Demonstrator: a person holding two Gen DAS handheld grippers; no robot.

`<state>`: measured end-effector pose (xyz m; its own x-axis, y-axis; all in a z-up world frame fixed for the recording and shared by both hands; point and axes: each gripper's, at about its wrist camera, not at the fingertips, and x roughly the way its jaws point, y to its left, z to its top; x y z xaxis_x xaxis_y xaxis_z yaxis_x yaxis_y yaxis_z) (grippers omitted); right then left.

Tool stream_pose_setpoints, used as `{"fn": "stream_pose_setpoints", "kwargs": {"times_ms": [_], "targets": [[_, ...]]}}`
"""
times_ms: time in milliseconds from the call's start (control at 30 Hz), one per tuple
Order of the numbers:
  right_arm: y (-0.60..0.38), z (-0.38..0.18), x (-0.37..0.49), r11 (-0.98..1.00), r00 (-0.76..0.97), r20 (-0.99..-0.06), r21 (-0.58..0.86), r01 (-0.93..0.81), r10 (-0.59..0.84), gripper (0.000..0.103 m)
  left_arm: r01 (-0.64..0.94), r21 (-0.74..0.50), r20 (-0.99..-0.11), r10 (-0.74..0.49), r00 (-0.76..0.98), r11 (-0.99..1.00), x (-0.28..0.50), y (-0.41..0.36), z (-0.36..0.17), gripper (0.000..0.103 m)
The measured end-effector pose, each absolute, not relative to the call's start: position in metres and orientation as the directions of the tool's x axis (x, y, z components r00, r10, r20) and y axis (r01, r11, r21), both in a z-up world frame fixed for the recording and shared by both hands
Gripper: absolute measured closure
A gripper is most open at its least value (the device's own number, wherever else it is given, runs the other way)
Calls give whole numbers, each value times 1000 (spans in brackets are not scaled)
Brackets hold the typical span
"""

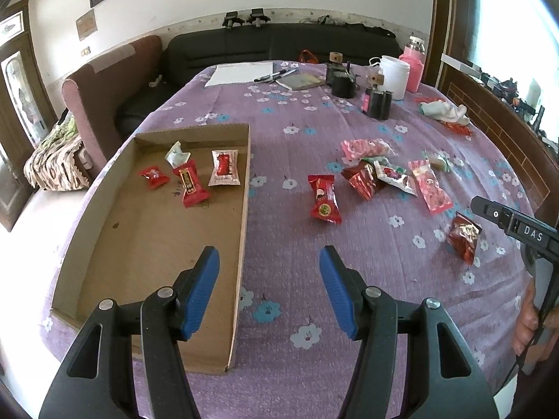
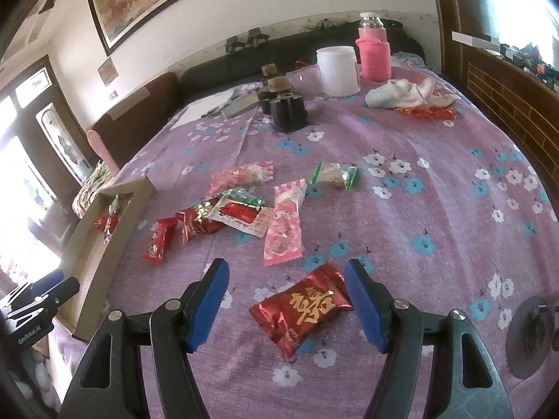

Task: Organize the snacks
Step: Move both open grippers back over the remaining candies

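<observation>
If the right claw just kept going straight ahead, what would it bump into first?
Most likely the red gold-lettered snack. It lies on the purple tablecloth right between the open right claw fingers, closer than everything else. The pink snack packet comes after it, though depth is hard to judge here.

Daylight floods in from the window (image 1: pixel 517 17) on the right and the glass door (image 2: pixel 21 188) on the left, both blown out white. The table (image 2: pixel 436 181) is evenly lit, shadows faint. Fisheye bends the edges; corners go dark.
</observation>
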<state>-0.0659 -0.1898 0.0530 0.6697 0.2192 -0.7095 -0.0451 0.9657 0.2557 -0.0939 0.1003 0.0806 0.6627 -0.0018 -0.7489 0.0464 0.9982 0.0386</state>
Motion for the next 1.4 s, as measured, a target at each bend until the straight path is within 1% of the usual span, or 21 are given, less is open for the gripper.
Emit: {"fn": "stream_pose_setpoints", "kwargs": {"times_ms": [333,567,733,800,933,967,1000,1033,1233,1333,1367,1400], "targets": [[-198,47,-64,966,666,-720,257,-4,195,32,47,3,-769,-27,638,999,-92,107,73,44],[-221,43,-62,958,672,-727,270,94,139,32,42,-35,-776,-54,628,999,-92,113,69,44],[-229,30,-56,953,631,-766,269,142,123,32,47,-54,-781,-71,620,997,-91,113,65,44],[-226,24,-53,952,613,-778,275,135,138,32,47,-58,-781,-75,620,997,-92,114,65,44],[-201,12,-48,967,569,-810,236,97,141,33,43,-71,-781,-82,619,997,-93,115,65,44],[-192,13,-49,976,578,-808,200,86,115,34,42,-76,-781,-85,619,996,-92,117,65,44],[-184,13,-48,981,578,-809,180,65,110,38,40,-83,-781,-90,618,996,-92,117,65,44],[-174,12,-47,984,572,-811,173,39,120,39,38,-89,-782,-94,616,995,-92,119,65,44],[-139,9,-44,998,581,-812,64,-21,65,39,59,-117,-788,-129,602,991,-85,117,64,44],[-132,7,-45,999,600,-800,10,-33,28,45,84,-129,-794,-154,588,988,-76,111,63,44],[-133,8,-45,999,602,-797,14,-39,35,52,93,-132,-796,-161,584,987,-72,108,63,44],[-134,8,-45,999,606,-794,20,-41,41,53,101,-132,-797,-167,580,986,-65,103,63,44]]}}
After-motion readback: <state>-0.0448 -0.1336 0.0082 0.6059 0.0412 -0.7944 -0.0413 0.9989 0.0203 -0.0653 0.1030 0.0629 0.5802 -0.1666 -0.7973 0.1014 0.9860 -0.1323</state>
